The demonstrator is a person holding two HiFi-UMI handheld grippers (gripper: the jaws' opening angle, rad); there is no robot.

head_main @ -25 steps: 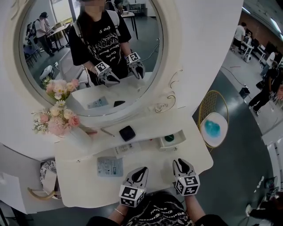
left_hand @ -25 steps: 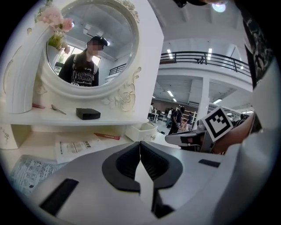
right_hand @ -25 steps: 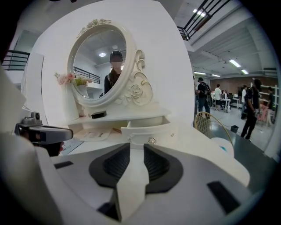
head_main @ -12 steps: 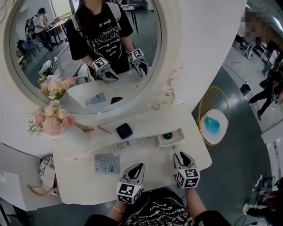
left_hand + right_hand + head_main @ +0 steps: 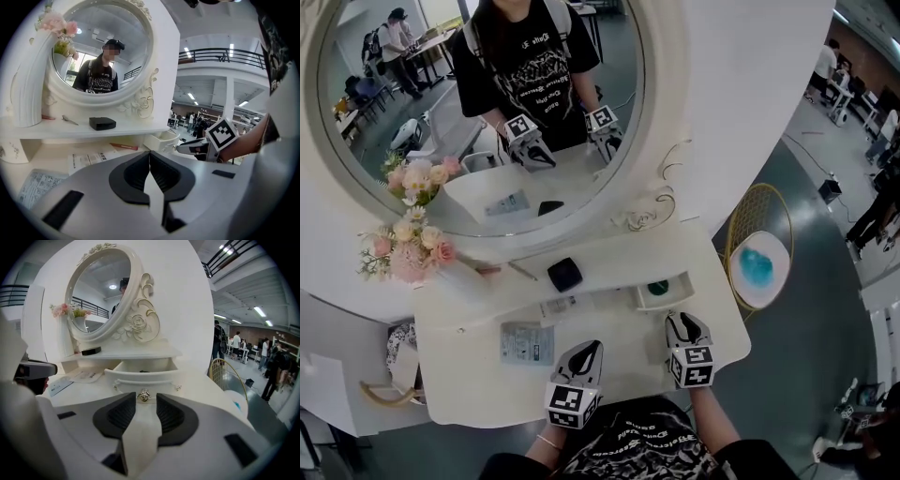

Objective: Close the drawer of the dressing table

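Closer now, my right claw, jaws just opened wider and empty, faces the knob of the open drawer, ready to push.

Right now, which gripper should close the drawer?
The right gripper: its jaws, just opened and gripping nothing, face the knob of the open drawer; the left gripper, shut, sits off to the side.

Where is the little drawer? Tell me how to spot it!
Find the big round mirror on the white dressing table. Under the shelf below it, at the right end, a small white drawer stands pulled out. Unlike the black box on the shelf, it is open-topped with a shiny knob in front.
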